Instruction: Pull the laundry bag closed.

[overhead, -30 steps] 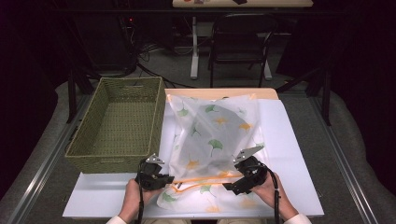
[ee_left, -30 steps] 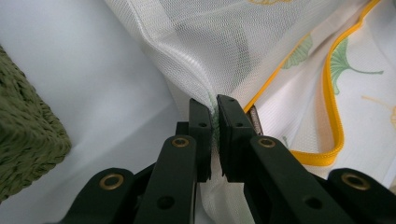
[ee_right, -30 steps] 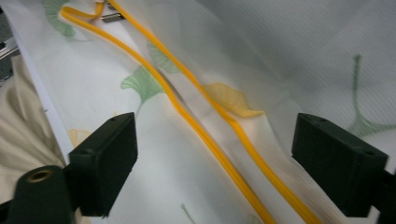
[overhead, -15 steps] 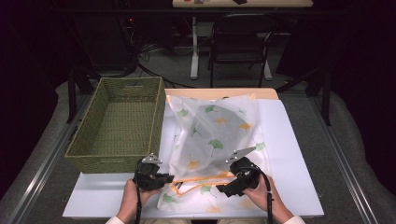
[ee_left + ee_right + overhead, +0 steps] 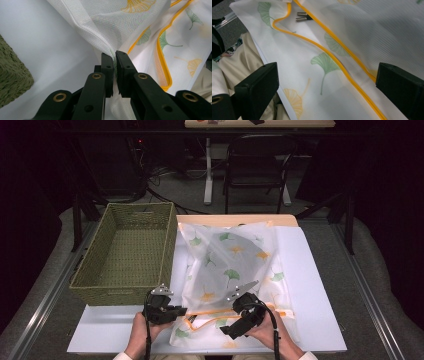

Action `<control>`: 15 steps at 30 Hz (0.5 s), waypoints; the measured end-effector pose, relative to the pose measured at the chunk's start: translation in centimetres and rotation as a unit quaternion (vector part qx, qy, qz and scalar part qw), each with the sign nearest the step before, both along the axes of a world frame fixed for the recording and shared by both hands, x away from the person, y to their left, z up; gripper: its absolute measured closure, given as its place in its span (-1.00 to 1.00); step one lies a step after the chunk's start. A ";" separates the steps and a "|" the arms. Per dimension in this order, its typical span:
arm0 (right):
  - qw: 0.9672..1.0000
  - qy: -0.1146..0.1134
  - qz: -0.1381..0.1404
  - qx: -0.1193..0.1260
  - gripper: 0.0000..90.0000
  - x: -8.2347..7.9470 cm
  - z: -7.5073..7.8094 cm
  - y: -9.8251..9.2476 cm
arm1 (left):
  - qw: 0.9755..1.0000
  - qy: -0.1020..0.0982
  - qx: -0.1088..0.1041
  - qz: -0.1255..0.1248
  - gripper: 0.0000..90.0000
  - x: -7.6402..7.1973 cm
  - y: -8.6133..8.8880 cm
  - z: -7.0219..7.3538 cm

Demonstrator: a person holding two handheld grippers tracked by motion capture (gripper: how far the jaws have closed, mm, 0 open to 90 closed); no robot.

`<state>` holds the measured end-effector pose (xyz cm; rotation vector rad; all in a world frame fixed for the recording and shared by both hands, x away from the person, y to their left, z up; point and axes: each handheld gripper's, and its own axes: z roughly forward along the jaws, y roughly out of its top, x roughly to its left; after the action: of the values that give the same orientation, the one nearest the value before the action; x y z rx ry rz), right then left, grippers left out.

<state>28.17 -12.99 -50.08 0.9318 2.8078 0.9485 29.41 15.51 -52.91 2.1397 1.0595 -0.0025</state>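
A white mesh bag [image 5: 230, 265] printed with green and yellow ginkgo leaves lies on the white board [image 5: 310, 285]. Its orange zipper [image 5: 210, 312] runs along the near end. My left gripper [image 5: 184, 310] is at the bag's near left corner. In the left gripper view it [image 5: 115, 56] is shut on a pinched fold of the mesh bag [image 5: 110, 27], which rises slightly from the board. My right gripper [image 5: 227, 330] hovers over the near right part, jaws wide open. In the right gripper view it [image 5: 327, 85] straddles the orange zipper [image 5: 337, 60], with two metal zipper pulls [image 5: 303, 16] beyond.
A woven green basket [image 5: 127, 252], with nothing inside, stands on the left of the board, close to the bag's left edge; its corner [image 5: 12, 75] shows beside my left gripper. A dark chair [image 5: 257, 165] stands beyond the table. Bare white board lies right of the bag.
My right gripper has moved left and nearer the front edge, turning its jaws over the zipper. The left gripper has stayed in place, still shut on the mesh.
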 end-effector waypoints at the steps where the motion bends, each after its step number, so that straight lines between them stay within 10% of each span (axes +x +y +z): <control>1: 1.000 0.001 0.002 0.000 -0.87 -0.1 0.1 0.3 | 1.000 0.001 0.000 -0.001 0.89 0.0 0.0 0.1; 15: 1.000 0.006 0.018 0.008 -0.46 0.0 -0.1 5.2 | 1.000 0.003 0.007 -0.005 0.89 0.0 -0.2 0.1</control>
<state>28.21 -7.76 -50.19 0.8945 2.8413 0.9757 29.39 15.33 -52.76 2.1582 1.0548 -0.0058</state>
